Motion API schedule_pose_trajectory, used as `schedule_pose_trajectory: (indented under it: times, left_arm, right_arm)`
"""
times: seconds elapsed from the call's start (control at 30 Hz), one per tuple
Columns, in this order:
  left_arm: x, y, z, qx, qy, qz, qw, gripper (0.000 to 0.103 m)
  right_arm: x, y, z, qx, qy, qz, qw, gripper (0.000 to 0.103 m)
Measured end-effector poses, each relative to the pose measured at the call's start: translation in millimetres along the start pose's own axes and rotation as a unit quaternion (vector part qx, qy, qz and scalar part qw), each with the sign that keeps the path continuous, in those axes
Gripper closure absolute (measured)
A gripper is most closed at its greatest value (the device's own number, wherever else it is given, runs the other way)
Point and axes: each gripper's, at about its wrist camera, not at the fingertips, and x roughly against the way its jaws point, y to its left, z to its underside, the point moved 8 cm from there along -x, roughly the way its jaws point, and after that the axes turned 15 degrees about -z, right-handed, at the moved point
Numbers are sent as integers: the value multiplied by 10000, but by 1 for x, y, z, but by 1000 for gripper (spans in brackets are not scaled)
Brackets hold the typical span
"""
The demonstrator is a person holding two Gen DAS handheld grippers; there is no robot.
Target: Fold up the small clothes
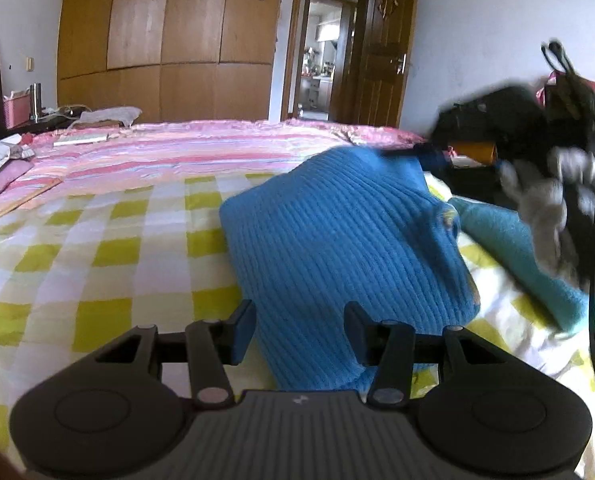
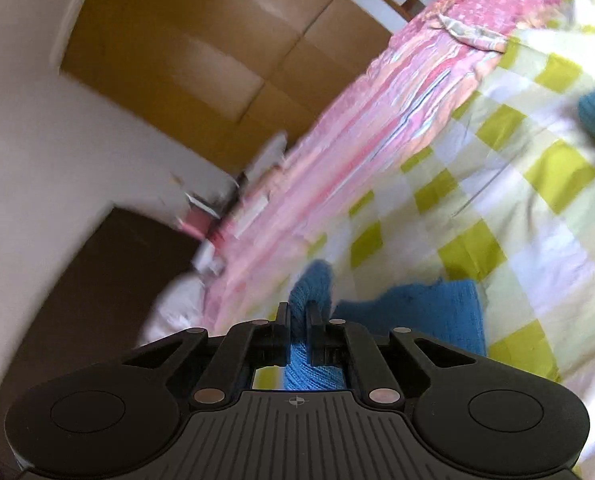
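A bed (image 1: 97, 240) under a yellow-checked sheet carries a blue ribbed knit garment (image 1: 337, 240), partly lifted at its far edge. The left tool (image 1: 299, 326) hovers at its near edge, fingers spread apart. The right tool (image 2: 297, 316) is clamped on a fold of the knit.

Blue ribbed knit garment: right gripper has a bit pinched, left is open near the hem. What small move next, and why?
Probably close the left gripper on the near edge of the blue ribbed knit garment. Its jaws stand open around that edge, while the right gripper already clamps a bunched fold, lifted off the yellow-green checked bedsheet. Gripping both ends should let the fold carry evenly.
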Motion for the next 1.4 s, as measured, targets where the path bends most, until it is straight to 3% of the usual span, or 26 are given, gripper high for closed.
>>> schedule_pose_trajectory:
  times: [0.1,0.17,0.33,0.47,0.53,0.6,0.73,0.8,0.9,1.0,1.07,1.13,1.2,1.23,1.3,1.4]
  left_arm:
    - [-11,-3,11,-79,322,28,9994,50]
    - [-12,-4,16,-94,395,55,9992,50]
    - [-2,1,16,-55,314,28,9995,50]
    - [3,8,16,-97,201,-31,9997,50]
    - [6,11,21,-98,248,-23,9996,50]
    - [12,10,25,-114,242,10,9996,50]
    - [17,-5,34,-481,110,21,9988,44]
    - [13,-15,39,-738,45,-14,9973,44]
    - [3,-28,44,-1105,-50,-242,9936,44]
    - [0,-28,44,-1093,-59,-336,9934,44]
    - [-2,-24,45,-1022,-44,-431,9938,44]
    - [-5,-19,45,-924,-23,-509,9944,44]
    - [-6,-14,43,-772,30,-524,9956,46]
    - [-6,-11,41,-692,51,-535,9962,50]
    - [-5,-4,36,-509,93,-541,9972,63]
    - [0,10,31,-141,162,-468,9987,65]
  right_arm:
    - [2,-47,14,-94,364,1089,9933,95]
    - [8,-54,21,117,463,1458,9882,91]
    - [25,-26,20,177,245,1206,9922,77]
    - [38,13,53,490,660,793,9935,55]
    - [39,19,67,783,880,939,9886,55]
    - [38,14,78,1136,1072,1391,9779,54]
    - [39,-6,89,883,1312,1618,9741,83]
    - [43,-8,87,771,1308,1567,9759,87]
    - [49,-4,88,811,1316,1519,9762,86]
    - [54,0,92,724,1311,1405,9787,78]
    - [55,1,101,708,1425,1334,9782,59]
    - [51,-1,110,803,1548,1345,9755,57]
    - [46,-6,114,887,1589,1480,9721,80]
    - [45,-8,114,870,1597,1524,9714,98]
    - [48,-9,108,740,1532,1471,9744,98]
    - [68,1,98,929,1338,1475,9756,99]
